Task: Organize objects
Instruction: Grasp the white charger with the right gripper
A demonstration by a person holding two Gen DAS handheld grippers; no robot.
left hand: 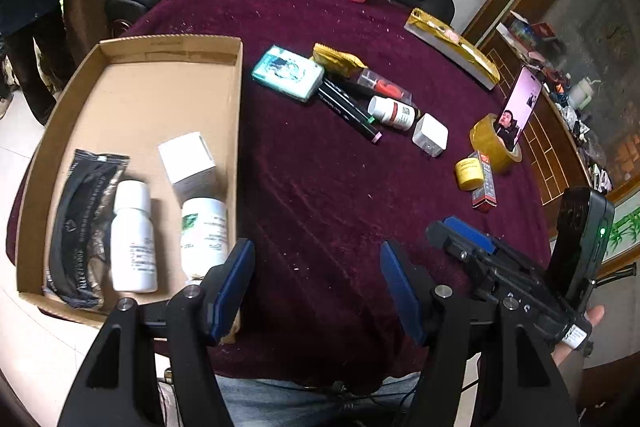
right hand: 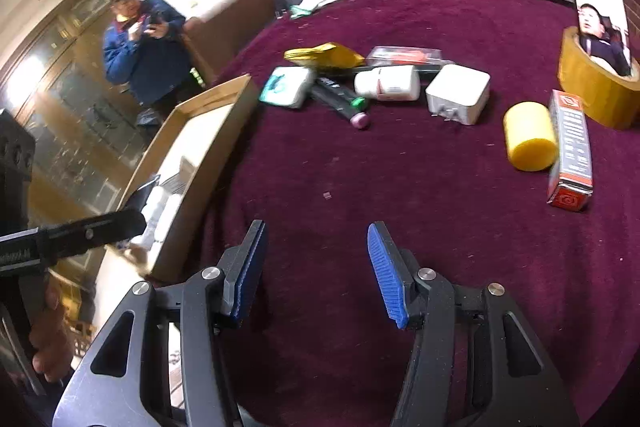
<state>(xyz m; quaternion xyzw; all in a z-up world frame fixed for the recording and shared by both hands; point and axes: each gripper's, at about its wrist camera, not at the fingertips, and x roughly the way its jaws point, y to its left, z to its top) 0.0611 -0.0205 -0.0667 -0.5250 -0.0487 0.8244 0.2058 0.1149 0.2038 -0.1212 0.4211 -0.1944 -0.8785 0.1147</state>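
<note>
Holding two white bottles (left hand: 134, 235), a white carton (left hand: 187, 159) and a black packet (left hand: 86, 227), cardboard box (left hand: 168, 45); left gripper (left hand: 318, 279) and right gripper (right hand: 316, 267) spread, empty.

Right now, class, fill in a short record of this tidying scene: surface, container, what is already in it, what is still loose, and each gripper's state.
surface: table with maroon cloth
container: cardboard box, at the table's left
in box: black packet, two white bottles, small white box
loose: pill bottle, white charger, yellow tub, markers
left gripper: open, empty
right gripper: open, empty
</note>
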